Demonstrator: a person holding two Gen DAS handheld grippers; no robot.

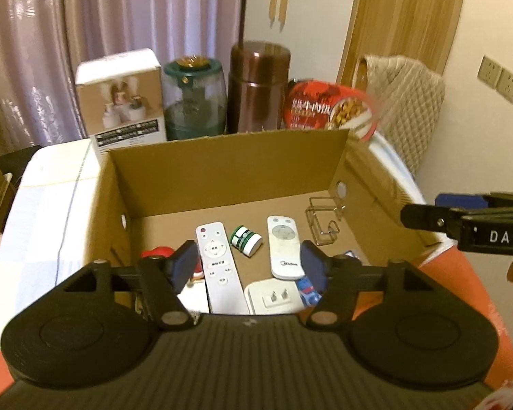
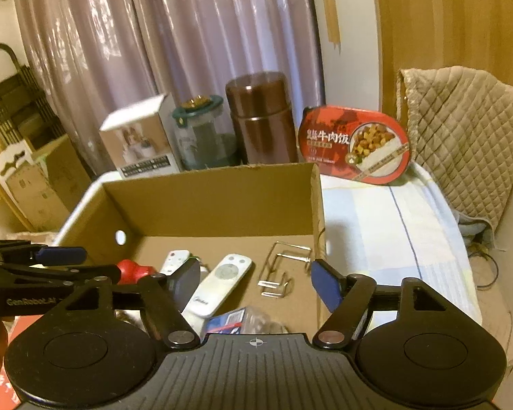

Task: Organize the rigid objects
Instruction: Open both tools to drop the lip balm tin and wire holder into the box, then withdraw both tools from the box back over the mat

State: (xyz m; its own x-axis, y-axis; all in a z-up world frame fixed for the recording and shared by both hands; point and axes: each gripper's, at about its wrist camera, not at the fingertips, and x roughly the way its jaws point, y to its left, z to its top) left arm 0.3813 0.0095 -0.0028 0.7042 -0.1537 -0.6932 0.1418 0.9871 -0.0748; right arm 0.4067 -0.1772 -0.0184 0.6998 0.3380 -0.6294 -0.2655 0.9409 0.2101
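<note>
Left wrist view: the left gripper (image 1: 249,263) is hovering with its jaws standing wide and nothing between them, above the near end of the open brown cardboard box (image 1: 229,160).
Right wrist view: the right gripper (image 2: 256,283) is likewise gaping and holding nothing, over the box's near right part.
Inside the box: a long white remote with a red button (image 1: 219,263), a small green-and-white striped cylinder (image 1: 245,238), a shorter white remote with a round pad (image 1: 284,246), a bent wire holder (image 1: 321,220) by the right wall, a white plug adapter (image 1: 273,297), a red rounded object (image 1: 158,252) and a blue-and-white packet (image 1: 306,290) are lying on the floor.
Behind the box: a white carton with a photo print (image 1: 119,99), a green-lidded clear jar (image 1: 193,95), a brown metal flask (image 1: 258,85) and a red oval meal tub (image 1: 331,107) are standing upright.
Step in hand, as judged: both grippers seem free for a next pick.
Doing it well: approaching one standing item squarely, clearing the box's far wall, closing on a firm flat side.
</note>
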